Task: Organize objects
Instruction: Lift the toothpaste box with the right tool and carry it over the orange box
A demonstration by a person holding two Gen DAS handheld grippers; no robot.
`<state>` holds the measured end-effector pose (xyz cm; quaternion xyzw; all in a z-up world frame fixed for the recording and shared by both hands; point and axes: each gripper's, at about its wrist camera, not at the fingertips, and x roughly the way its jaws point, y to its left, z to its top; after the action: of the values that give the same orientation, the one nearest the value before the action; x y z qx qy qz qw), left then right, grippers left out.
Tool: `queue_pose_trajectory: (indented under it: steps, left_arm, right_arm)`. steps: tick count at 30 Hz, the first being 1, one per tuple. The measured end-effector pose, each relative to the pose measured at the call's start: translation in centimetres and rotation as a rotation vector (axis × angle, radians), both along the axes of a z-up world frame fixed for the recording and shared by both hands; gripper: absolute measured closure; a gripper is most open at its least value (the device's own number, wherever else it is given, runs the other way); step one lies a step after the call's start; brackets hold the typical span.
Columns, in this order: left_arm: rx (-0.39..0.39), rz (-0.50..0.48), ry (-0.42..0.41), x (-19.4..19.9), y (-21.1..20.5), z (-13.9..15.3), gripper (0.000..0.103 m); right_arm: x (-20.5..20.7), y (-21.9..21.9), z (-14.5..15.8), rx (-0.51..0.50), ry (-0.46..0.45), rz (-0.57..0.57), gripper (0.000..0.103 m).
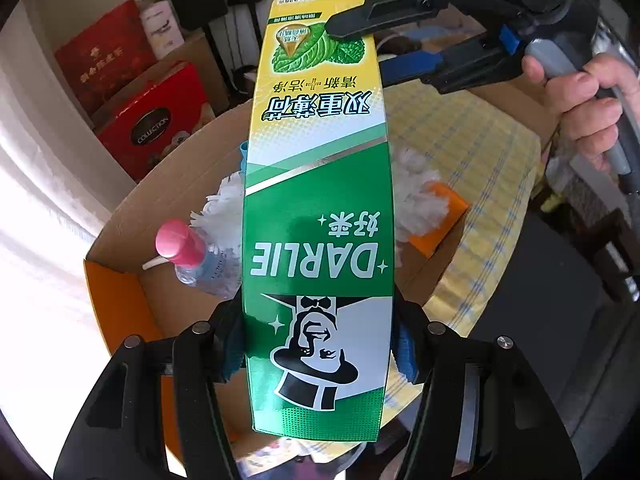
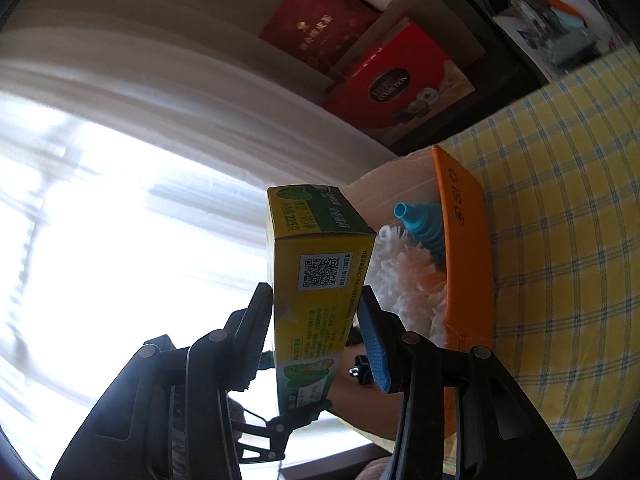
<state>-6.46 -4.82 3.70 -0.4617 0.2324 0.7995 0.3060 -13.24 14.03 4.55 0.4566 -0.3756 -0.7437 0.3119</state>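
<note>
The toothpaste box, a light, glossy, crushable carton, is held above the cardboard box, clamped across its near end by the left gripper and its far end by the right gripper, so a moderate squeeze is judged best.

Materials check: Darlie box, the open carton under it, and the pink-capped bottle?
Darlie box: looks like glossy printed paperboard; sharp folded edges, metallic sheen on the green.
Open carton: corrugated cardboard by its look; matte brown inside, orange printed outside.
Pink-capped bottle: probably clear plastic, with an opaque glossy pink cap; glass can't be ruled out.
</note>
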Motion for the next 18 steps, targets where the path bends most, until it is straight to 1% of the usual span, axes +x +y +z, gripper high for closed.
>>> queue_pose_trajectory:
  steps: [5, 6, 9, 12, 14, 15, 16, 17, 18]
  left_arm:
    - [-0.096, -0.053, -0.031, -0.8, -0.4, -0.3, 0.047]
    - [-0.129, -0.069, -0.032, -0.9, -0.5, -0.4, 0.047]
    - [-0.16, -0.093, -0.038, -0.9, -0.9, -0.7, 0.047]
    - [-0.198, -0.083, -0.036, -1.1, -1.4, -1.7, 0.047]
    - [-0.234, -0.077, -0.034, -1.1, -1.6, -2.8, 0.047]
    - [-0.267, -0.071, -0.02, -1.1, -1.7, -3.6, 0.047]
    - [-0.283, -0.07, -0.013, -1.0, -1.7, -3.9, 0.047]
    - [-0.3, -0.072, -0.003, -0.9, -1.7, -4.3, 0.047]
    - [-0.304, -0.075, 0.005, -0.7, -1.9, -4.5, 0.046]
  right_arm:
    - [0.6, -0.2, -0.7, -0.023, -0.023, -0.011, 0.059]
    - [0.6, -0.3, -0.9, -0.024, -0.03, -0.007, 0.058]
    - [0.6, -0.7, -1.6, -0.022, -0.052, 0.001, 0.058]
    - [0.9, -1.2, -2.2, -0.01, -0.065, 0.017, 0.057]
    - [1.2, -1.8, -2.4, 0.014, -0.072, 0.04, 0.057]
    - [1.4, -2.2, -2.5, 0.033, -0.073, 0.047, 0.057]
    - [1.5, -2.5, -2.6, 0.053, -0.072, 0.056, 0.06]
    - [1.6, -3.0, -2.7, 0.082, -0.076, 0.072, 0.065]
    - [1.7, -3.2, -2.9, 0.093, -0.082, 0.084, 0.065]
